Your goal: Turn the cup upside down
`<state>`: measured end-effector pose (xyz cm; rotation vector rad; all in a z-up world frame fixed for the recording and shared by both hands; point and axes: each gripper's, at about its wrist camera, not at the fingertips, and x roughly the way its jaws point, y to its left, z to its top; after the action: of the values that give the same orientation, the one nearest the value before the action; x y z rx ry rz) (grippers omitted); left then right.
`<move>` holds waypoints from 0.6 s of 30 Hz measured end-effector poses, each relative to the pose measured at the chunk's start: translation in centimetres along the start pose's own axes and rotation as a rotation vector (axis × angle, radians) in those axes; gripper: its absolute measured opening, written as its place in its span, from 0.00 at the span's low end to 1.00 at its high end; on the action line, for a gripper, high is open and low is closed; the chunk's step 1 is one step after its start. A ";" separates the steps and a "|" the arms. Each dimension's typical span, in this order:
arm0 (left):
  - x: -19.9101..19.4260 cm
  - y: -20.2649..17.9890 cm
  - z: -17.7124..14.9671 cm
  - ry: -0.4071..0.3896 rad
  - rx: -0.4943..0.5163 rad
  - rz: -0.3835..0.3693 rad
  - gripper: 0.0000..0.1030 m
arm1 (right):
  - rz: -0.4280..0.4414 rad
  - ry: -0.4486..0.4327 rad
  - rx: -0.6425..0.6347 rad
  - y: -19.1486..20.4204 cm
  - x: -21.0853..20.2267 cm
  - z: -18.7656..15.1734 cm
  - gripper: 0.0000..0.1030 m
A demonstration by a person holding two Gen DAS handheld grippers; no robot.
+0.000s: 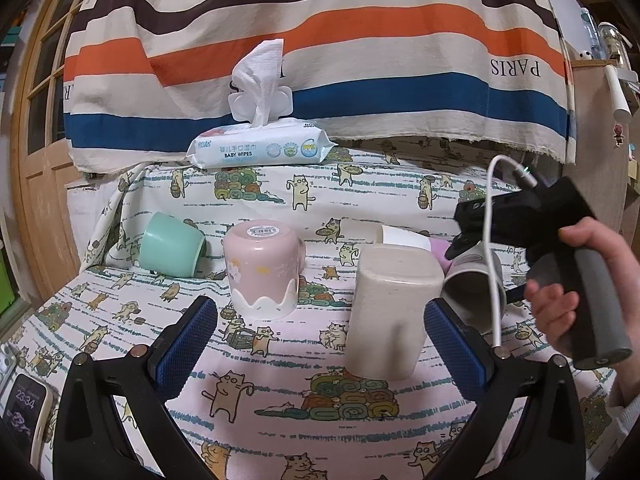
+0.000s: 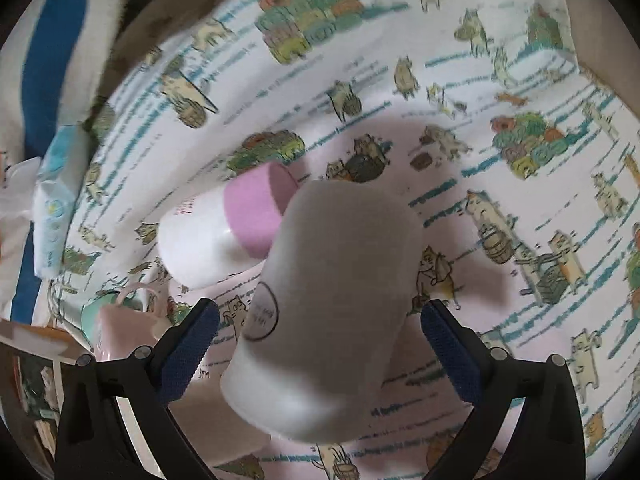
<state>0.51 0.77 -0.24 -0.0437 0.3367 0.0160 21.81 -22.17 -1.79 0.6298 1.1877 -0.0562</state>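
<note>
A beige cup stands upside down on the cat-print cloth, just ahead of my open, empty left gripper. A pink cup with a white scalloped rim also stands upside down behind it. A mint-green cup lies on its side at the left. A white cup with a pink band lies on its side. In the right wrist view, a white-grey cup sits tilted between the fingers of my right gripper. The jaws stand wide and do not touch it.
A pack of baby wipes sits at the back under a striped hanging cloth. A phone lies at the lower left edge. A wooden door is on the left. The right gripper's handle and hand show at the right.
</note>
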 end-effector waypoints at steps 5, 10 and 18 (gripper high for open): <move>-0.1 -0.1 0.0 -0.004 0.005 0.000 1.00 | -0.020 0.021 -0.003 -0.2 1.3 0.5 0.86; -0.1 -0.1 0.0 -0.005 0.004 0.001 1.00 | 0.010 0.050 -0.066 -0.6 0.9 0.5 0.81; -0.1 -0.1 0.0 -0.004 0.003 0.000 1.00 | 0.079 0.106 -0.224 -2.4 -2.3 -1.8 0.79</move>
<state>0.45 0.66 -0.19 -0.0405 0.3330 0.0154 18.53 -23.91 -1.16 0.4857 1.2498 0.1772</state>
